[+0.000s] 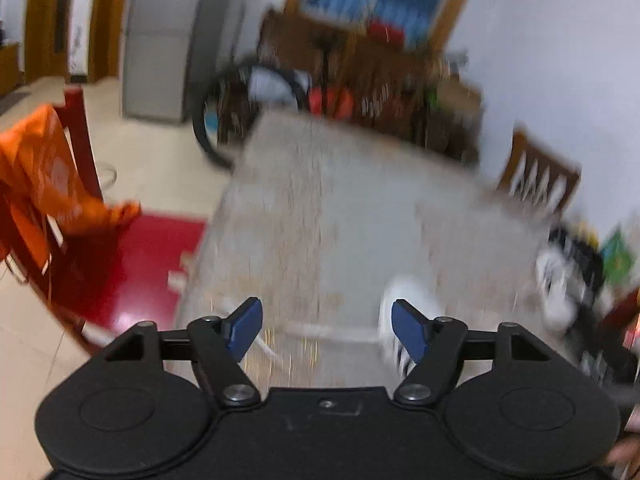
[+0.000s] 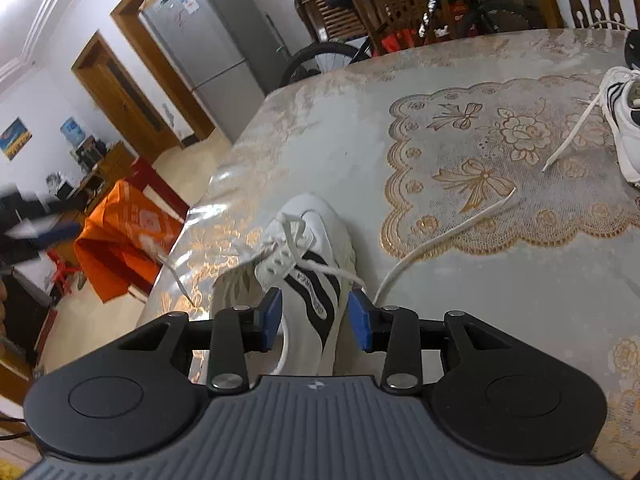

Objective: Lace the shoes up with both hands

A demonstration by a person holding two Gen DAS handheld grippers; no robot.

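A white shoe (image 2: 312, 248) with black stripes lies on the table, toe pointing away, its laces loose over the tongue. My right gripper (image 2: 315, 320) is open, its blue pads on either side of the shoe's rear part with a gap at the right pad. One white lace (image 2: 440, 236) trails right across the lace mat. A second white shoe (image 2: 624, 120) sits at the far right. The left wrist view is blurred: my left gripper (image 1: 328, 330) is open and holds nothing, with a white lace (image 1: 320, 330) beyond it and the white shoe (image 1: 404, 300) by its right pad.
The table (image 2: 340, 140) is covered with a patterned cloth, and its left edge runs close to the shoe. An orange bag (image 2: 124, 240) hangs on a red chair left of the table. Wooden chairs (image 2: 400, 4), a bicycle and a fridge stand beyond the far side.
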